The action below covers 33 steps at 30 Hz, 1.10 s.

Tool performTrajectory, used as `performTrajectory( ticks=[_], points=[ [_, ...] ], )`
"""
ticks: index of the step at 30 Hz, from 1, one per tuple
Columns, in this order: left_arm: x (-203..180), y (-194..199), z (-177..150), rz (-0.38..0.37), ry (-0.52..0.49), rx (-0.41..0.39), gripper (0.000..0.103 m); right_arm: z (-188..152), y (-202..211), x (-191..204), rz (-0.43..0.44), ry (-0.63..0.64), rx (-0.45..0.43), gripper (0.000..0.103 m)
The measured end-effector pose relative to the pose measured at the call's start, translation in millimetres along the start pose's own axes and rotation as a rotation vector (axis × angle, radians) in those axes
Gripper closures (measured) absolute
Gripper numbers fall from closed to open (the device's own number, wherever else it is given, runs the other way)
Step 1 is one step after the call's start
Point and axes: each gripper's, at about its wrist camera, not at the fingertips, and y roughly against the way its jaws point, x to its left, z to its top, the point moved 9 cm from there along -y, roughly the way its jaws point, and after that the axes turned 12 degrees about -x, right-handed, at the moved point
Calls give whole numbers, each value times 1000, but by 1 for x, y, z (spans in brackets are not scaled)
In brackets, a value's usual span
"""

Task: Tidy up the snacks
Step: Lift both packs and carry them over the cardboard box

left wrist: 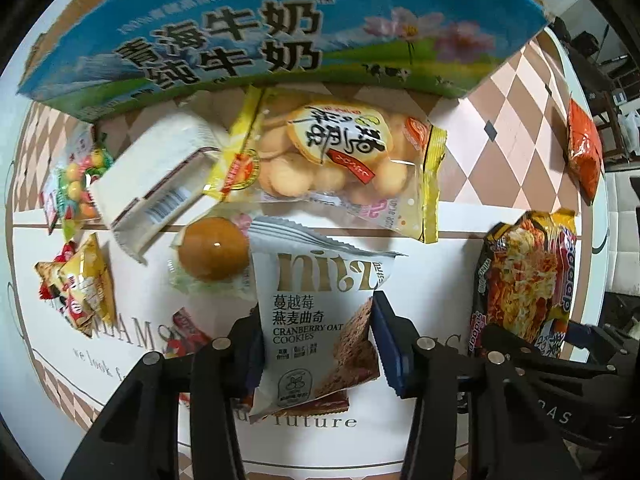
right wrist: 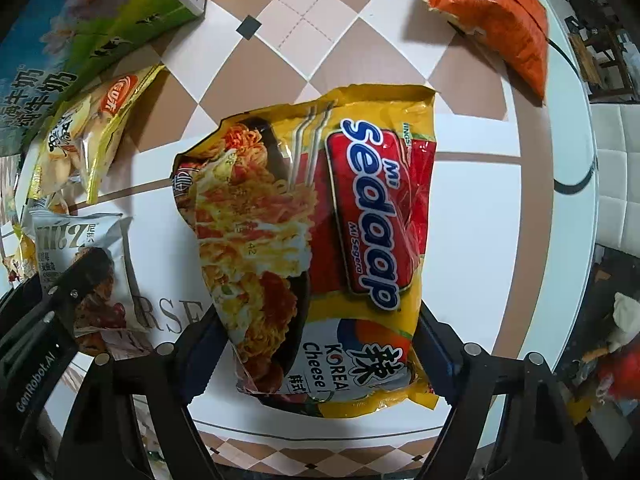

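The left gripper (left wrist: 318,344) is clenched on a cranberry oat cookie packet (left wrist: 316,320), its pads pressing both side edges, the packet reaching forward past the fingertips over the desk (left wrist: 440,280). The right gripper (right wrist: 320,344) grasps a Mi Sedaap Korea Cheese noodle pack (right wrist: 316,240) by its lower end — the pack fans out ahead of the fingers. Beyond the left gripper lie a braised egg in clear wrap (left wrist: 212,254), a yellow biscuit bag (left wrist: 332,156) and a white packet (left wrist: 156,176); farther ahead stands a blue milk carton box (left wrist: 260,32), whose contents cannot be seen. An orange packet (right wrist: 496,12) lies well ahead of the right gripper.
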Motion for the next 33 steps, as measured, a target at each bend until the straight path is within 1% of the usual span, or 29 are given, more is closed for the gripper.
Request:
performTrajectory(
  ticks=[3,6,8,10,14,17,20,21,22,24,26,28,31,32,33],
  points=[
    [5,13,-2,-4,9,-16,61,-9,5,1,14,-12,-6,18],
    [5,26,-3,-9,20,-35,62,-18,21,6,34,-17,-19,18],
    [10,34,-4,-15,28,-45,63,-19,30,1,52,-15,-31,18],
    [15,44,-6,-24,41,-55,63,-25,42,4,70,-17,-41,18],
    [28,73,-8,-51,72,-82,63,-36,66,12,126,-18,-66,18],
    [35,97,-6,-69,93,-103,63,-41,94,21,174,-14,-90,18],
    [33,125,7,-87,110,-138,63,-46,120,30,227,-14,-112,18],
    [34,135,14,-94,110,-154,63,-37,132,27,245,-12,-117,18],
    [30,140,19,-101,112,-166,63,-36,143,31,263,-11,-127,18],
    [25,152,36,-124,121,-191,63,-27,161,27,288,-9,-147,18],
    [24,163,51,-147,128,-209,63,-19,178,34,310,-6,-169,18],
    [25,172,71,-154,127,-232,63,-13,196,39,325,-4,-185,18],
    [33,185,104,-171,136,-249,63,3,218,53,337,-10,-209,18],
    [36,186,110,-175,140,-247,63,16,221,66,338,-13,-215,18],
    [40,186,121,-186,149,-238,63,27,224,70,340,-18,-221,18]
  ],
)
